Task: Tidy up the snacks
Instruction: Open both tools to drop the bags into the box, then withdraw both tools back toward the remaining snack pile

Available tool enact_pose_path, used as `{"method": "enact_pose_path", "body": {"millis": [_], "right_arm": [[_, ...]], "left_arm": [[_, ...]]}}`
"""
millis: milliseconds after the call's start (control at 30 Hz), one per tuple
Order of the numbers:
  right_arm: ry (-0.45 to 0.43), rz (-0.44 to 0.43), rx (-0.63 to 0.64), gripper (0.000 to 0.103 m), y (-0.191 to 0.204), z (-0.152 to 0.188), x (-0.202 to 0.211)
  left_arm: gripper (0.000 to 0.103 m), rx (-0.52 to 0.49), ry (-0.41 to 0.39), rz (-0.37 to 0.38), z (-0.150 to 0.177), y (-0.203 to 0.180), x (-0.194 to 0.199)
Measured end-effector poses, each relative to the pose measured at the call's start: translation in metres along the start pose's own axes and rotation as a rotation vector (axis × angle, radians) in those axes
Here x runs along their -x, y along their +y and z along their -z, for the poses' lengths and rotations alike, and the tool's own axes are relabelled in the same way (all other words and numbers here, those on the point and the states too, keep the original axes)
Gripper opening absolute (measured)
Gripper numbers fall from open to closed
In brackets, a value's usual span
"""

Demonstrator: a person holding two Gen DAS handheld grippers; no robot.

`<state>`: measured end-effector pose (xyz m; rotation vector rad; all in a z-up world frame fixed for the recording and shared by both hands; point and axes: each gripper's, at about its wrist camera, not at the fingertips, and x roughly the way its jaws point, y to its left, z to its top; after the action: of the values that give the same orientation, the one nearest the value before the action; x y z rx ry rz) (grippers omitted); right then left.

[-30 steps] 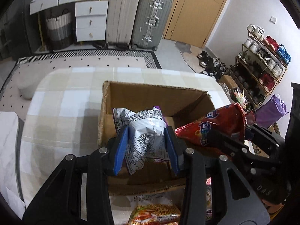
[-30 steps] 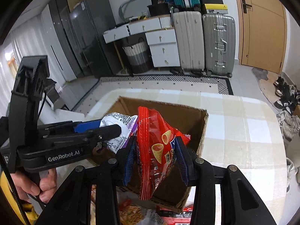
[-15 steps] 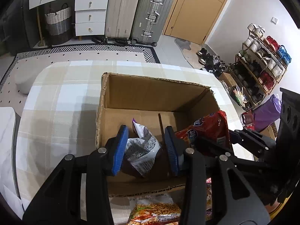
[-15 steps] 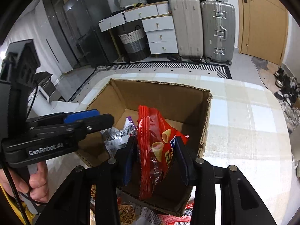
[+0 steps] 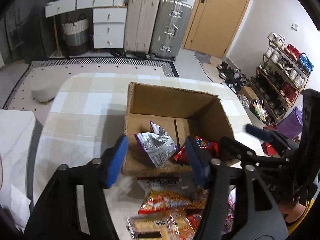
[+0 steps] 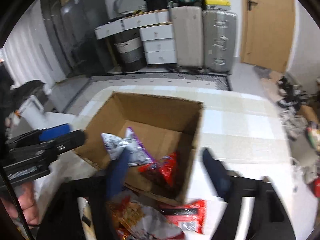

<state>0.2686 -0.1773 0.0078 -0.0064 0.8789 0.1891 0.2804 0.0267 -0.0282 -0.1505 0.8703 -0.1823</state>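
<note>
An open cardboard box (image 5: 172, 100) (image 6: 152, 104) stands on the checked table. Inside it lie a silver and purple snack bag (image 5: 155, 144) (image 6: 124, 146) and a red chip bag (image 5: 204, 146) (image 6: 162, 170). My left gripper (image 5: 156, 160) is open and empty above the box's near edge. My right gripper (image 6: 168, 170) is open and empty above the box's near right corner. More snack packets (image 5: 166, 200) (image 6: 140, 216) lie on the table in front of the box.
The checked table (image 5: 84, 104) has bare surface left of and behind the box. The right gripper's body (image 5: 270, 160) shows at the right of the left wrist view. Suitcases (image 5: 156, 24), drawers and a shoe rack (image 5: 284, 76) stand around the room.
Both grippers opened and let go: the silver bag and the red chip bag now lie in the box. Both grippers have pulled back and up from it.
</note>
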Motion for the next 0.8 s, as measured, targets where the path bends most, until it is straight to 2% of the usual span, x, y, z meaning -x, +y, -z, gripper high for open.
{"method": "enact_pose_path", "body": {"millis": [67, 100, 233, 300, 400, 467, 600, 633, 667, 800], "right_arm": [[-0.048, 0.024, -0.005, 0.093, -0.001, 0.001, 0.019], [-0.073, 0.023, 0.001, 0.094, -0.001, 0.001, 0.029], [-0.130, 0.115, 0.007, 0.102, 0.004, 0.004, 0.070], [-0.152, 0.114, 0.008, 0.102, 0.006, 0.007, 0.090], [-0.159, 0.116, -0.004, 0.102, 0.011, 0.011, 0.114], [-0.164, 0.103, 0.004, 0.102, 0.014, 0.015, 0.128], [-0.234, 0.096, 0.010, 0.102, 0.022, 0.036, 0.162], [-0.249, 0.091, 0.007, 0.102, 0.023, 0.042, 0.169], [-0.265, 0.077, 0.005, 0.102, 0.023, 0.048, 0.178], [-0.333, -0.028, -0.020, 0.102, 0.022, 0.069, 0.211]], "left_arm": [[0.076, 0.009, -0.025, -0.012, 0.004, -0.001, 0.016], [0.078, 0.016, -0.044, -0.030, 0.007, -0.001, 0.027], [0.081, 0.035, -0.104, -0.079, 0.016, -0.002, 0.062], [0.081, 0.028, -0.118, -0.129, 0.023, -0.005, 0.079], [0.081, 0.011, -0.146, -0.151, 0.034, -0.010, 0.103], [0.085, 0.011, -0.173, -0.153, 0.041, -0.012, 0.121], [0.088, 0.012, -0.240, -0.192, 0.059, -0.020, 0.160], [0.093, 0.006, -0.260, -0.204, 0.062, -0.022, 0.169], [0.102, -0.002, -0.295, -0.217, 0.069, -0.025, 0.183], [0.103, -0.023, -0.394, -0.220, 0.088, -0.033, 0.225]]}}
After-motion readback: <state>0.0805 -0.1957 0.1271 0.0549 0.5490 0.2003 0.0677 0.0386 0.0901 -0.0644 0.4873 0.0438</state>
